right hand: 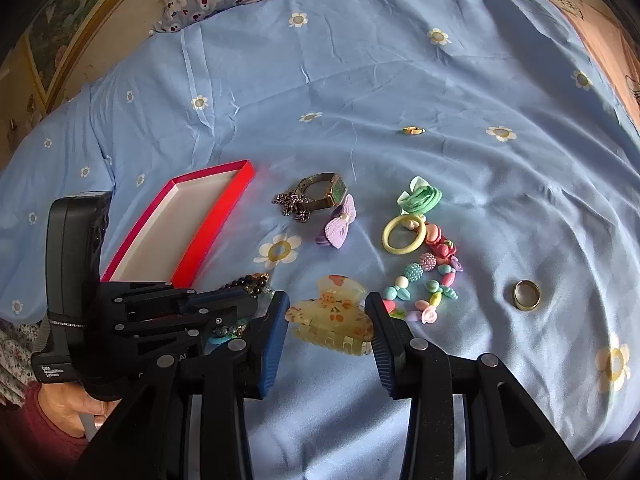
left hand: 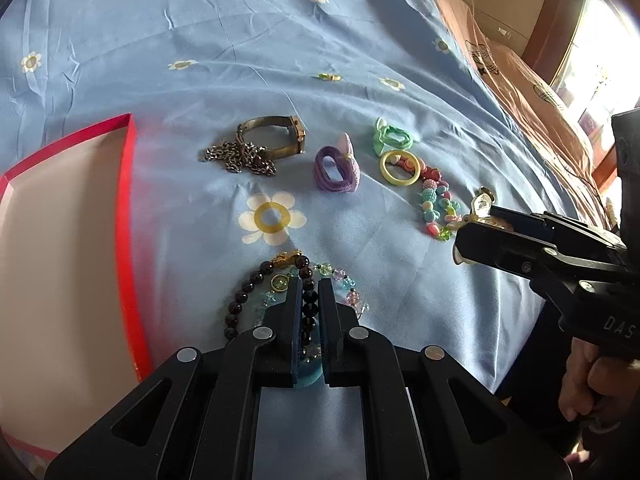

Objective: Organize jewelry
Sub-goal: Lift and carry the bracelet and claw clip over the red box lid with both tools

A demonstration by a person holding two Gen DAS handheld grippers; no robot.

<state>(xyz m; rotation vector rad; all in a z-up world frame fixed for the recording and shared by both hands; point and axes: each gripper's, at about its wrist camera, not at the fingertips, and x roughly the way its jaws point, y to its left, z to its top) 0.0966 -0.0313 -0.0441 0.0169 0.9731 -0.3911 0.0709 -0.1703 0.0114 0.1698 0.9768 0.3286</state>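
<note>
Clamped on a dark bead bracelet (left hand: 308,304), the left hand-held gripper (left hand: 310,284) sits beside the red box (left hand: 126,216) on the bed (left hand: 240,40). Right hand-held gripper (right hand: 327,312) holds a yellow claw hair clip (right hand: 330,316) near the pastel bead bracelet (right hand: 424,284).

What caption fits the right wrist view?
Right gripper holding a yellow hair claw above the blue bedsheet, red box at left, loose jewelry beyond.
</note>
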